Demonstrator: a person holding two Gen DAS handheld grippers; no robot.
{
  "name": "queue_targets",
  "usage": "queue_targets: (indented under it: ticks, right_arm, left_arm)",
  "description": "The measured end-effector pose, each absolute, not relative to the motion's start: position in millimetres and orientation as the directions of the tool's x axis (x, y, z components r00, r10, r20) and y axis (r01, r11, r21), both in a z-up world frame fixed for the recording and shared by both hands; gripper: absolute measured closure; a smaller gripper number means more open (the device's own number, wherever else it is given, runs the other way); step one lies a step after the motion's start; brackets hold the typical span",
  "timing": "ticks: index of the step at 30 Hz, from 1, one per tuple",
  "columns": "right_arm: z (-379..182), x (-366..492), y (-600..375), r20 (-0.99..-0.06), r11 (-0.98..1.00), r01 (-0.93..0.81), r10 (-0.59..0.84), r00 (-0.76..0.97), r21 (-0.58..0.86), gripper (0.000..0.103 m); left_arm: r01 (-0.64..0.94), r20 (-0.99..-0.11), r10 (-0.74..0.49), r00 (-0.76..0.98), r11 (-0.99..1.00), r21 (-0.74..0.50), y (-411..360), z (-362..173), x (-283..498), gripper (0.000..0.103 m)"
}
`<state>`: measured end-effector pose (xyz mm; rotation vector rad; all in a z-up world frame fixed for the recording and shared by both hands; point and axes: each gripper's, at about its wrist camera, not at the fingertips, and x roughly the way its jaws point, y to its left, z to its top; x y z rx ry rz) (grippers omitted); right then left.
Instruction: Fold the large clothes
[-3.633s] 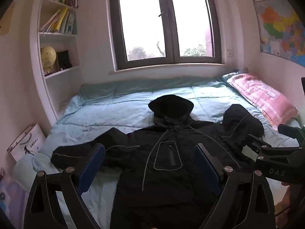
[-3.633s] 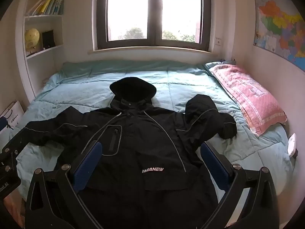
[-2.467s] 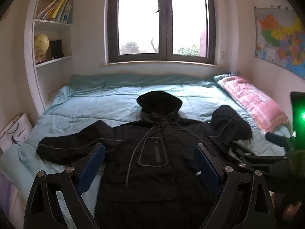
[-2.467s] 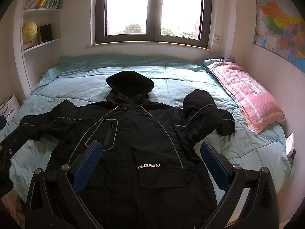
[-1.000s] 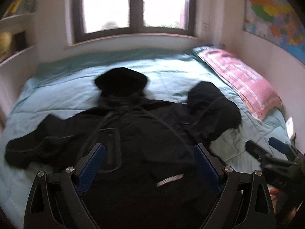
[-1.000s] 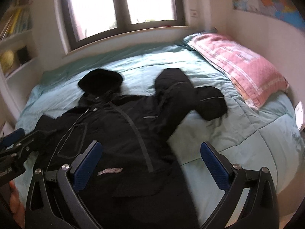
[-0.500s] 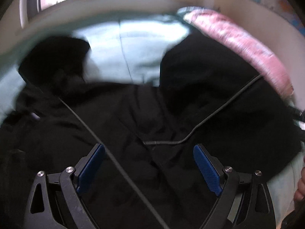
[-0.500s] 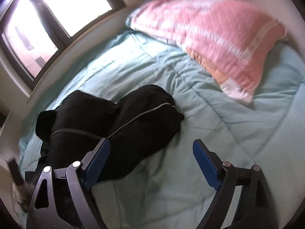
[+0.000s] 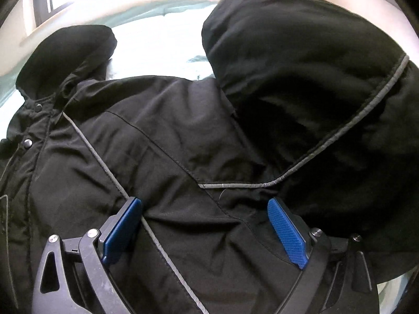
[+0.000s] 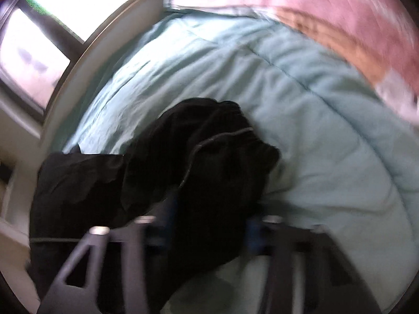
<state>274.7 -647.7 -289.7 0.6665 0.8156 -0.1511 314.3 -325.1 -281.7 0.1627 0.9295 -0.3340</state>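
Nearest in the left wrist view, the left gripper (image 9: 204,229) sits low over the black jacket (image 9: 167,141), its two blue-padded fingers (image 9: 121,229) spread wide apart with nothing pinched between them. Jacket cloth fills the whole gap between the fingers, and a grey piping line runs diagonally under the left pad. The pads look pressed against or just above the fabric; which of the two cannot be told.

Just beyond the fingers, two piping lines meet near the chest seam. To the right, the bunched sleeve (image 9: 314,78) rises as a dark mound with a grey stripe curving over it. To the left lie the collar snaps and, further off, the hood (image 9: 65,55), resting on the pale teal quilt (image 9: 162,41).

The right wrist view is badly blurred. The right gripper (image 10: 209,225) is down at the end of the bunched sleeve (image 10: 204,162), with dark cloth lying between its fingers. The fingers look closer together than those of the left gripper, but the blur hides whether they are clamped on the sleeve, so I cannot tell. Beyond the sleeve the teal quilt (image 10: 301,99) stretches away. A pink pillow (image 10: 327,13) lies at its far right edge, and the window (image 10: 52,21) stands at the far left.
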Motion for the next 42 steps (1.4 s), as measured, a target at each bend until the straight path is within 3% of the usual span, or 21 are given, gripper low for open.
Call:
queue_targets:
  ticks: [2, 8, 11, 16, 22, 31, 36, 42]
  right_arm:
    - [-274.5, 265.4, -643.9, -0.689, 0.815, 0.344, 0.092, 0.719, 0.467, 0.085]
    - [-213.5, 210.1, -676.5, -0.635, 0.823, 0.506, -0.251, 0.73, 0.257, 0.086]
    - [-201.7, 184.7, -707.9, -0.634, 0.769, 0.61, -0.377, 0.675, 0.191, 0.086]
    - [-250.2, 174.2, -746.6, -0.728, 0.709, 0.649, -0.287, 0.622, 0.275, 0.087]
    - [-289.7, 167.1, -756.7, -0.76, 0.707, 0.643, -0.236, 0.606, 0.293, 0.087]
    - [-203.3, 155.4, -694.1, -0.56, 0.858, 0.339, -0.073, 0.825, 0.387, 0.087]
    - [-150.9, 177.2, -594.4, -0.519, 0.94, 0.16, 0.022, 0.854, 0.303, 0.087]
    - [-132.6, 213.9, -456.0, -0.538, 0.983, -0.007, 0.108, 0.836, 0.186, 0.087]
  left_arm:
    - [0.365, -0.802, -0.247, 0.544, 0.93, -0.039, -322.8, -273.9, 307.5, 0.007]
    - [0.46, -0.725, -0.36, 0.588, 0.886, -0.067, -340.6, -219.7, 281.9, 0.007]
    - [0.506, -0.736, -0.404, 0.543, 0.857, -0.098, -362.5, -214.1, 282.3, 0.007]
    - [0.496, -0.868, -0.307, 0.39, 0.864, -0.083, -394.5, -281.2, 300.8, 0.007]
    - [0.522, -0.847, -0.337, 0.412, 0.849, -0.084, -391.3, -268.7, 290.6, 0.007]
    - [0.512, -0.752, -0.414, 0.513, 0.851, -0.119, -338.0, -204.7, 277.7, 0.007]
    - [0.457, -0.708, -0.399, 0.583, 0.881, -0.12, -271.1, -165.3, 265.4, 0.007]
    - [0.351, -0.694, -0.324, 0.643, 0.93, -0.109, -187.2, -142.9, 253.0, 0.007]
